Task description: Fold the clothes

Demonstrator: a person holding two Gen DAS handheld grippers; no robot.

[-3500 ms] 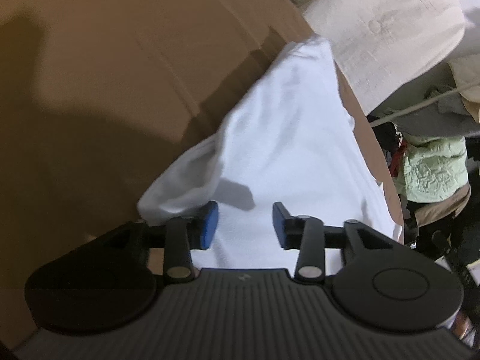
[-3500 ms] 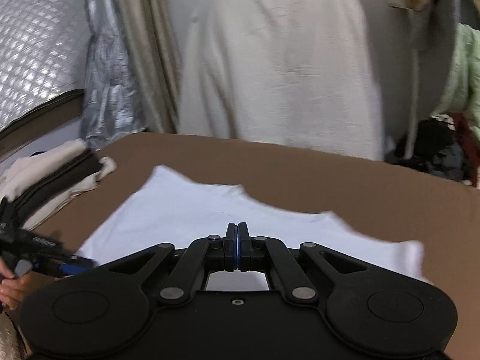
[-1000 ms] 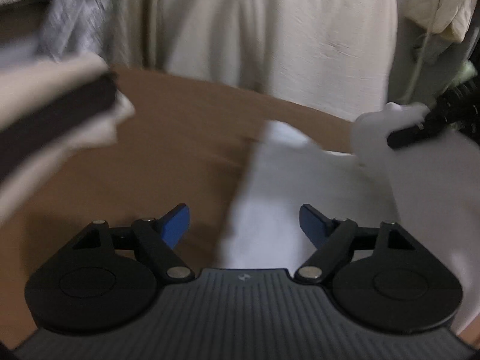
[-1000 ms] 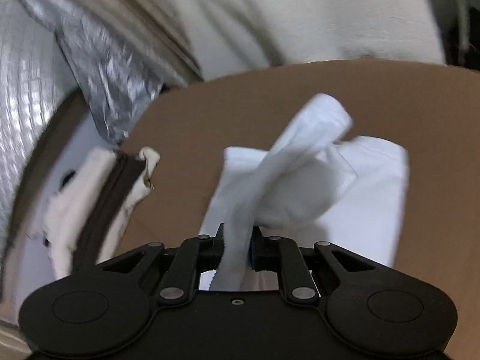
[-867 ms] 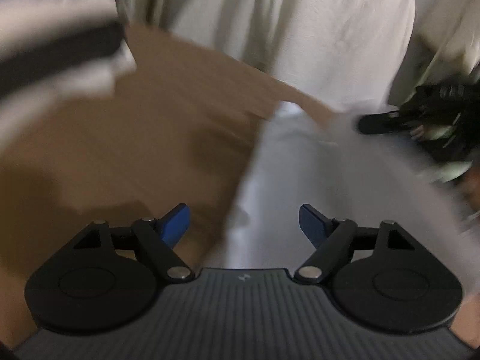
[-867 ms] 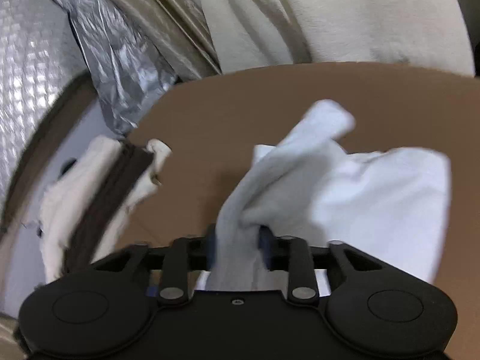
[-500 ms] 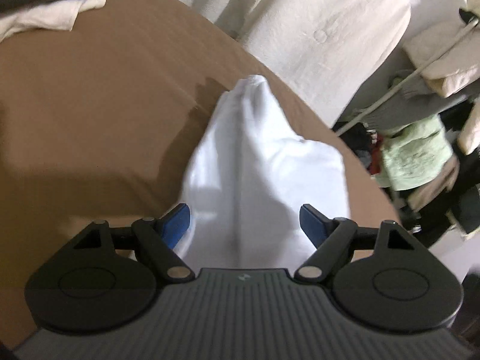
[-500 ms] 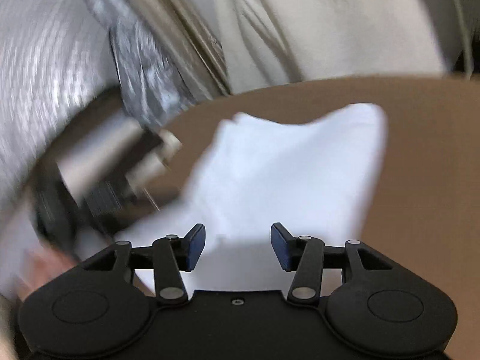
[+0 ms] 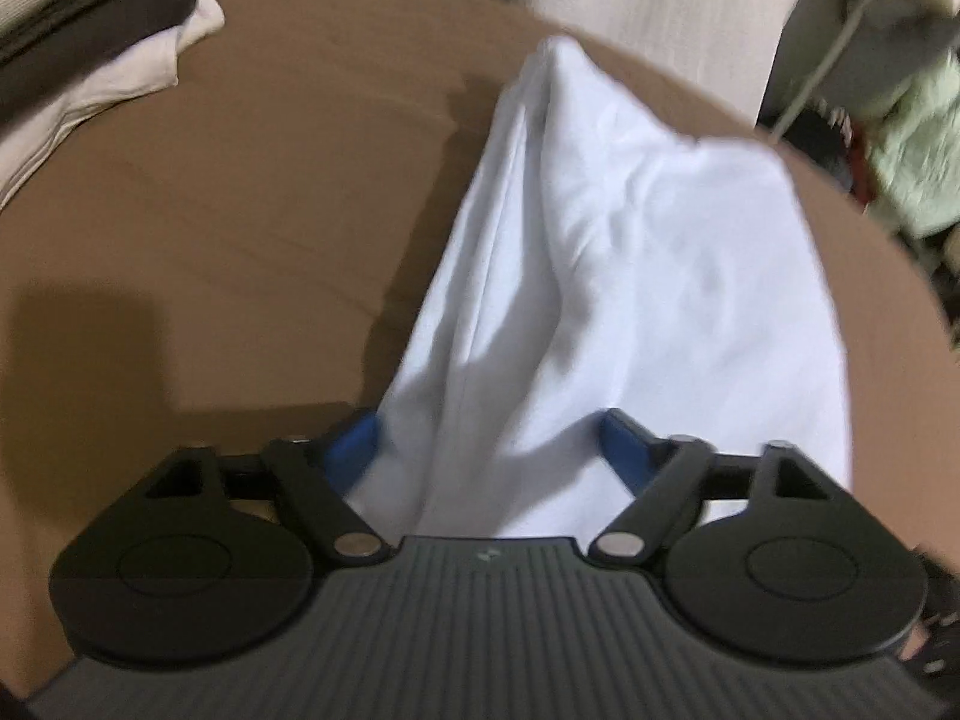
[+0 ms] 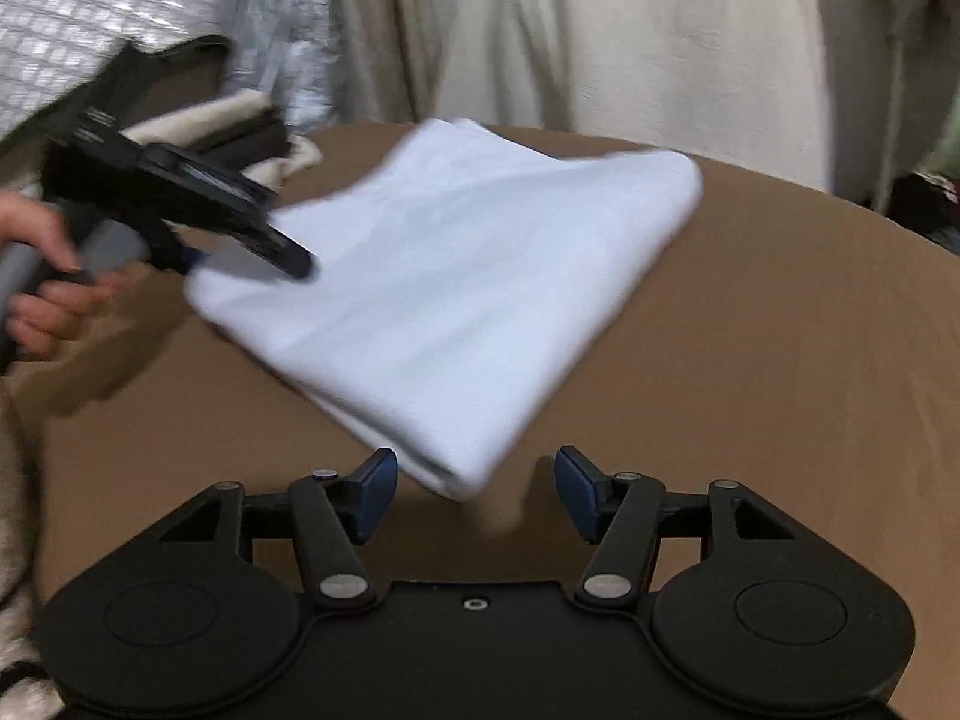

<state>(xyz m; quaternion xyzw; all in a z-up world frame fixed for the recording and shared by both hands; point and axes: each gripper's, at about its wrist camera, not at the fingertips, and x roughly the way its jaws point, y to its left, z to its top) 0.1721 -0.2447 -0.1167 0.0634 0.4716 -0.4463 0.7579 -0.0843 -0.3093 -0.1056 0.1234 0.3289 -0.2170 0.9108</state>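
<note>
White garment (image 10: 456,276) on the brown table (image 10: 780,360), doubled over into a rough rectangle with at least two layers showing at its near corner. In the left wrist view the cloth is not yet flat: a ridge runs up its middle to a loose peak at the far end.

Left gripper (image 9: 489,441): jaws spread wide, the near edge of the garment lying between the blue pads (image 9: 354,444), which do not press on it. The right wrist view shows the same tool at the garment's left edge, held by the person's hand (image 10: 42,276).

Right gripper (image 10: 474,489): jaws also spread wide, holding nothing, with the garment's near corner just ahead of and between the fingertips.

Step in hand, as judged: a fold has been laid and both tools are free of the cloth. The scene fits either a pause between folds or the last fold just set down. If another fold is wanted, it calls for pinching an edge through all layers so they travel together; the raised ridge would need smoothing.

Stack of folded clothes (image 9: 90,42), cream and dark brown, at the table's far left, well apart from the white piece. Pale cloth hangs behind the table.

No brand, label or readable writing on the garment; a faint mark on the left tool's body is too small to read.
</note>
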